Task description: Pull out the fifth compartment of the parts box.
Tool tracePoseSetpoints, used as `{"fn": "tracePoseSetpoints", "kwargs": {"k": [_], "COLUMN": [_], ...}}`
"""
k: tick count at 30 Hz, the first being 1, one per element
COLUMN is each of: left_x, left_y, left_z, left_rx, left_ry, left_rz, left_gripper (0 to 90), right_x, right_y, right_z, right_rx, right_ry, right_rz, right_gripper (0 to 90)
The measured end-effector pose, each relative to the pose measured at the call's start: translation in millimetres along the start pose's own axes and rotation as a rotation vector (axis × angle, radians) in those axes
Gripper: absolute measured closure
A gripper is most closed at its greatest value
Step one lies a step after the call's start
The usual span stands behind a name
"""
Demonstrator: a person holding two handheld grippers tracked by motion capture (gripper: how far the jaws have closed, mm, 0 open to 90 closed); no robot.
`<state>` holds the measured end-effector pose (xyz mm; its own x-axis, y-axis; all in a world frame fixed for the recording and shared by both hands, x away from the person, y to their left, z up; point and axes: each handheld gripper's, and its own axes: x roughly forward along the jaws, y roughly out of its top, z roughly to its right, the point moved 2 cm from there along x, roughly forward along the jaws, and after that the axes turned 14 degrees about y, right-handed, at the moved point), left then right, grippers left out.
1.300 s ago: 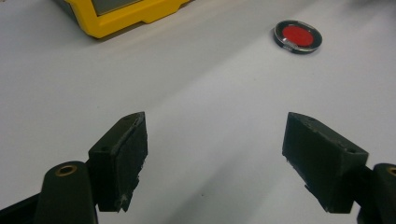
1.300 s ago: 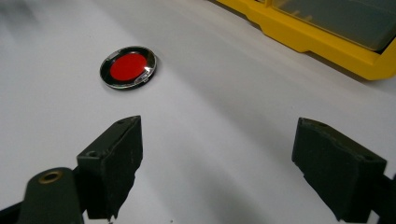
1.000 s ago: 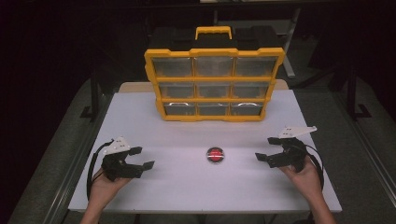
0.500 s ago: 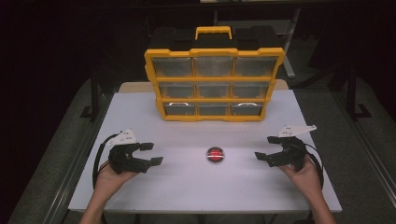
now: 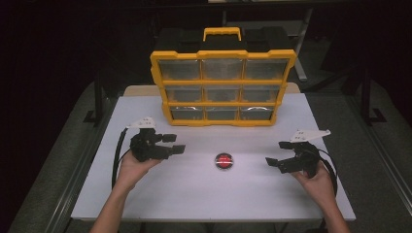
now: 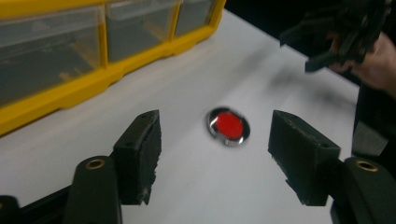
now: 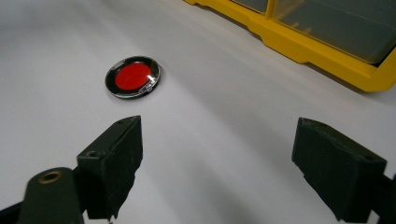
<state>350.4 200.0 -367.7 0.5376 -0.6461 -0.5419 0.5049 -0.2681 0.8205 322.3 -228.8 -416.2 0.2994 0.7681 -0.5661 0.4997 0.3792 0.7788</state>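
Near the table's front edge, about midway along it, red disc is lying flat | left gripper is hovering toward the left edge, pointing at the disc, jaws apart and just closing, nothing between | right gripper is resting toward the right edge, jaws apart, empty | yellow organizer is standing at the rear edge.

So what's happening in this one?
A person at a white table holds a gripper in each hand. The left gripper is moving in toward a small red disc lying flat on the table, its jaws having just been closing, with nothing between them yet. The right gripper waits open on the disc's other side, apart from it. Behind stands a yellow drawer organizer, drawers shut. Nothing has been picked up.
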Motion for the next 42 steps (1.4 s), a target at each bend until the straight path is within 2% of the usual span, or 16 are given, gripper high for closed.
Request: {"fn": "tracePoseSetpoints", "kwargs": {"k": [2, 6, 10, 14, 18, 21, 22, 24, 26, 27, 29, 31, 34, 36, 42], "left_x": [7.0, 19.2, 35.2, 51.8, 65.4, 76.9, 80.5, 87.0, 94.1, 96.1, 101.8, 105.6, 109.6, 112.7, 119.6], "left_y": [6.7, 18.3, 31.1, 43.1, 56.0, 64.4, 66.6, 69.4, 73.2, 74.1, 77.1, 80.2, 86.3, 90.2, 101.3], "left_z": [-0.7, -2.3, -1.5, 1.2, 0.8, -1.1, -0.9, -2.3, -3.4, -3.7, -2.9, -0.5, 3.5, 4.8, 10.3], "left_rx": [-0.04, -0.104, -0.176, -0.224, -0.308, -0.347, -0.379, -0.4, -0.454, -0.469, -0.488, -0.483, -0.479, -0.493, -0.514], "left_ry": [-0.002, -0.002, -0.023, -0.024, -0.037, -0.03, -0.028, -0.041, -0.066, -0.069, -0.078, -0.079, -0.055, -0.052, -0.004], "left_rz": [-0.004, 0.023, 0.063, 0.095, 0.149, 0.162, 0.163, 0.165, 0.174, 0.178, 0.179, 0.182, 0.195, 0.209, 0.23], "left_gripper": [39.2, 43.2, 44.5, 46.9, 52.2, 54.9, 56.6, 58.8, 60.2, 61.5, 63.0, 63.4, 65.4, 66.6, 71.3], "right_x": [0.6, 1.5, 2.0, 2.5, 1.9, 1.7, 1.9, 2.5, 2.8, 2.7, 2.2, 1.3, 0.3, -0.4, -2.0], "right_y": [0.0, -0.4, -0.2, 0.1, 0.0, 0.4, 0.7, 1.0, 1.2, 1.2, 1.0, 0.9, 0.8, 0.8, 1.3], "right_z": [-0.4, 0.1, 0.2, 0.2, 0.1, 0.7, 0.5, 0.0, -0.2, -0.1, 0.6, 0.7, 1.3, 1.6, 1.8], "right_rx": [-0.002, -0.012, -0.007, -0.013, -0.011, -0.015, -0.012, -0.013, -0.011, -0.012, -0.019, -0.016, -0.013, -0.013, -0.011], "right_ry": [0.001, 0.004, 0.005, 0.006, 0.007, 0.009, 0.01, 0.012, 0.014, 0.016, 0.016, 0.016, 0.02, 0.019, 0.024], "right_rz": [-0.003, -0.008, -0.007, -0.008, -0.002, 0.004, 0.003, 0.003, 0.005, 0.006, 0.006, 0.01, 0.016, 0.02, 0.034], "right_gripper": [15.4, 15.4, 15.4, 15.4, 15.4, 15.5, 15.5, 15.5, 15.5, 15.5, 15.5, 15.5, 15.5, 15.6, 15.6]}}
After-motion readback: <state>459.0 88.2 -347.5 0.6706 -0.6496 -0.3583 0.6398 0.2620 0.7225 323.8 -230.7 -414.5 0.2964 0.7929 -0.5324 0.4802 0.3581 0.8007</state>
